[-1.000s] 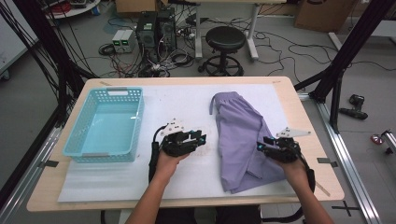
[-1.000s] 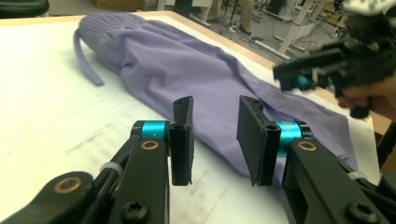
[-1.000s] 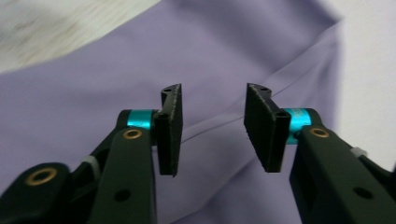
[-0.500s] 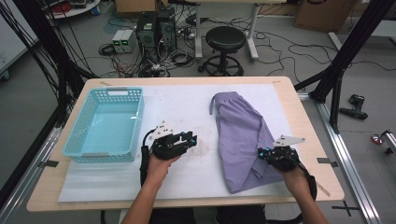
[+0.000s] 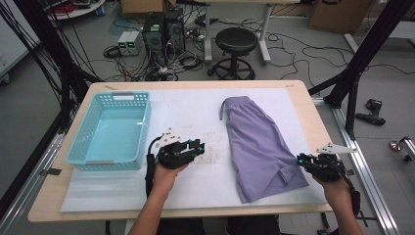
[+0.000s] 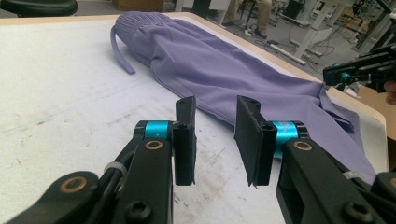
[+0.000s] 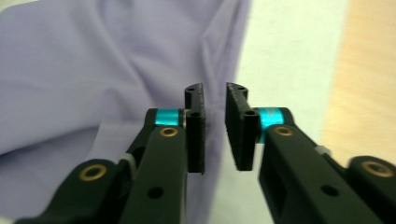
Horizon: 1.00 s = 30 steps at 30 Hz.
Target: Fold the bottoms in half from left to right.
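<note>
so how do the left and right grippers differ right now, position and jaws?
The left gripper sits over bare white mat, apart from the purple shorts; the right gripper is at the shorts' near right edge. The left jaws stand wider apart with nothing between them; the right jaws show a narrower gap, have just been opening, and look free of the fabric behind them. Both are hand-held, black with teal collars, holding nothing.

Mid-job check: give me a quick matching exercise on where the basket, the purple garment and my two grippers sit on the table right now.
Things:
1. turquoise plastic basket
2. purple fabric garment
3. left gripper
4. right gripper

Places:
A. at the garment's near right edge, jaws slightly apart, nothing held
B. on the white mat between basket and garment
C. table's left side
D. lying flat on the mat's right half

Pairs: 1-C, 2-D, 3-B, 4-A
</note>
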Each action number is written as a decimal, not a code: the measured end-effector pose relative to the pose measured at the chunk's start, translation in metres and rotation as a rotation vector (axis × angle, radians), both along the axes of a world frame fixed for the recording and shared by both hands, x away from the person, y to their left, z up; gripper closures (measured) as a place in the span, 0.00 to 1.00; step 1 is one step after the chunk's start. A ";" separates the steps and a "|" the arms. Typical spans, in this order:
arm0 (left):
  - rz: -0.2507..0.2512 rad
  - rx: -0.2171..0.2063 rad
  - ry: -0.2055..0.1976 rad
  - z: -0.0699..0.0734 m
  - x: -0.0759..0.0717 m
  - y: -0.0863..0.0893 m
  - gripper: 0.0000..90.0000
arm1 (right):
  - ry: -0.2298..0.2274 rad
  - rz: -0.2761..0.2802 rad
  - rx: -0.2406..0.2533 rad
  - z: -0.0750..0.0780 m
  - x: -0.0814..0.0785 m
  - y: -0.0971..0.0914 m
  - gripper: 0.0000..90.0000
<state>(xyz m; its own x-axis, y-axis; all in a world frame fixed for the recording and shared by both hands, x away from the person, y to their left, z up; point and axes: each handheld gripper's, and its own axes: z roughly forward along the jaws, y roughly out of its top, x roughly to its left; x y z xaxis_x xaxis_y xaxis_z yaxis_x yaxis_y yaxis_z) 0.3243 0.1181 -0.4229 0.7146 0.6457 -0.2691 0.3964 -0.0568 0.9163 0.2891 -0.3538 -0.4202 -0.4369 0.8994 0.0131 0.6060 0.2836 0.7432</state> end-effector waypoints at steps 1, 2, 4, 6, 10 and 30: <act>0.002 0.001 0.000 0.000 0.000 0.000 0.77 | -0.008 -0.006 0.016 0.001 0.000 -0.001 0.79; 0.003 0.000 0.001 -0.002 -0.001 0.000 0.78 | -0.015 0.002 0.037 0.000 0.000 -0.001 0.77; 0.003 0.007 0.008 -0.004 -0.002 0.001 0.79 | -0.016 0.046 0.070 -0.004 0.001 0.003 0.69; 0.009 0.009 0.012 -0.007 -0.003 0.002 0.82 | 0.006 0.036 0.069 -0.011 0.005 0.008 0.64; 0.018 0.003 0.012 -0.009 -0.004 0.003 0.82 | 0.044 -0.030 -0.099 -0.022 0.011 0.009 0.76; 0.010 -0.013 -0.007 -0.005 -0.008 0.009 0.81 | 0.041 0.121 -0.001 -0.018 -0.015 0.014 0.78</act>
